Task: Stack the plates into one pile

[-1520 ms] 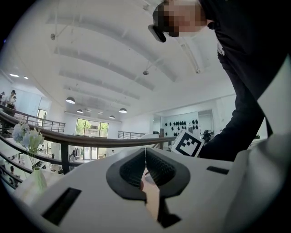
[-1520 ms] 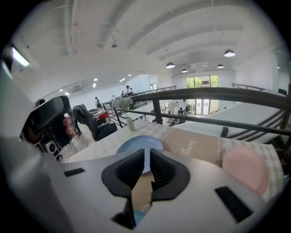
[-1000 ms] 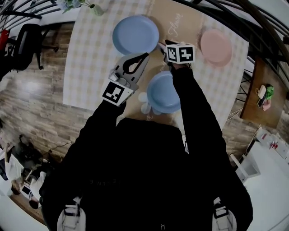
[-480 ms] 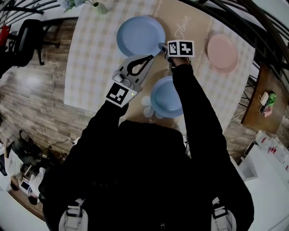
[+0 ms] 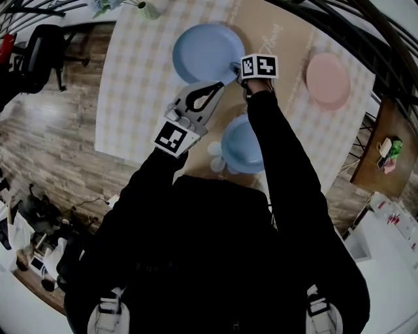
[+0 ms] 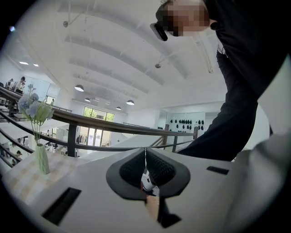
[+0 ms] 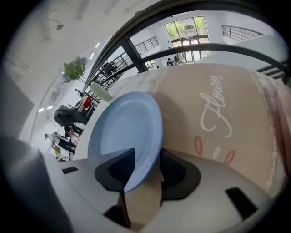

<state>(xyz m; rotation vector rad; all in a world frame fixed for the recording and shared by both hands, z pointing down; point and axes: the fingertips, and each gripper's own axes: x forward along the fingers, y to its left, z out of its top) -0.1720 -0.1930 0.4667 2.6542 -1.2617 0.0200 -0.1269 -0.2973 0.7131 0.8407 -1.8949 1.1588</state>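
Three plates lie apart on the table: a large blue plate [image 5: 206, 49] at the far side, a second blue plate [image 5: 240, 145] close to me and a pink plate [image 5: 328, 79] at the right. My right gripper [image 5: 236, 67] is at the far blue plate's right rim. In the right gripper view that plate [image 7: 122, 132] has its rim between the jaws of the right gripper [image 7: 145, 170], which are closing, with a gap still showing. My left gripper [image 5: 212, 83] hovers between the two blue plates, pointing up. In its own view the left gripper [image 6: 145, 152] is shut and empty.
A checked cloth [image 5: 137, 85] with a brown runner [image 7: 218, 113] covers the table. A vase of flowers [image 5: 149, 10] stands at the far left corner. Dark railings run behind the table. A wooden floor lies to the left, with a chair [image 5: 39, 55] there.
The right gripper has stayed at the far blue plate's right rim. The left gripper holds about the same place. The whole scene has shifted a little right in the head view.
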